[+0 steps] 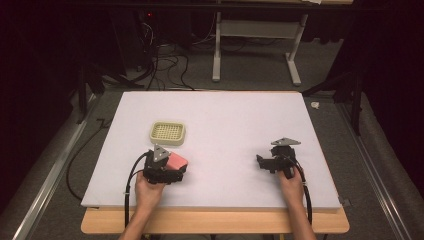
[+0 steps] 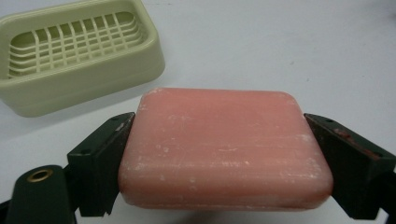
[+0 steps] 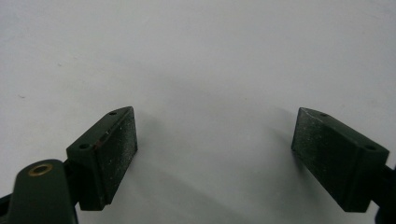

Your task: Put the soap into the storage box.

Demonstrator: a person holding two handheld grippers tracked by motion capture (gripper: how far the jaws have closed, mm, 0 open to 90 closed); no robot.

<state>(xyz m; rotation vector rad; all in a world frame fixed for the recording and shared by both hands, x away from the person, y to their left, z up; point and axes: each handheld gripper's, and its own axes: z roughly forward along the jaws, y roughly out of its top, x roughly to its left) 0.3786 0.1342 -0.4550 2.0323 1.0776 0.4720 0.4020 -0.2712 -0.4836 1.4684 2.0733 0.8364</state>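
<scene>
The pink soap bar (image 2: 224, 149) is gripped across its width by the left tongs (image 1: 172, 169), both pads pressed flat against its sides; it is held just off or at the table (image 1: 225, 115), near the pale green soap dish (image 1: 168, 133) and on the person's side of it. The step in hand is judged to be the carry: bar taken, not yet placed. The next move is judged to call for the bar to be lifted over the near rim of the soap dish, levelled above the slotted grid inside, lowered and released. The rim of the dish is raised, so a low approach could push the dish along the table; the bar's worn, chalky surface may be slippery. The right tongs (image 1: 263, 163) are held wide apart with nothing between them, well to the right of the soap dish, above bare table. Nothing is seen between bar and dish. Beyond the dish, past the far table edge, cables (image 1: 165, 62) and a white frame (image 1: 257, 45) are noted on the floor.
</scene>
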